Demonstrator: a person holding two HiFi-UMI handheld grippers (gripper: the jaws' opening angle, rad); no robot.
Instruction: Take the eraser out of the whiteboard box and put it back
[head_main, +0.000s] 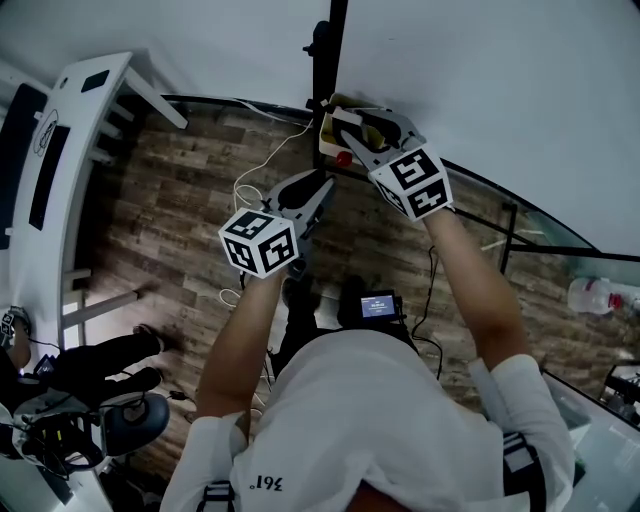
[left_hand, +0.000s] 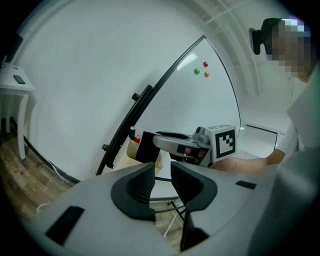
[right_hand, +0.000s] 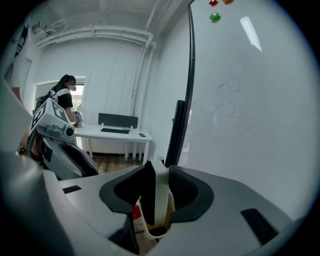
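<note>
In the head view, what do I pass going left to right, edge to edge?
Desk → left gripper → right gripper → bottle.

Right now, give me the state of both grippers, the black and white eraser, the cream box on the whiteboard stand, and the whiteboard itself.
Left gripper: open, nothing between its jaws.
Right gripper: shut on the eraser.
Black and white eraser: gripped upright, at the box's mouth.
Cream box: open-topped, holding a red-capped marker.
Whiteboard: nearly clean, faint marks only.
</note>
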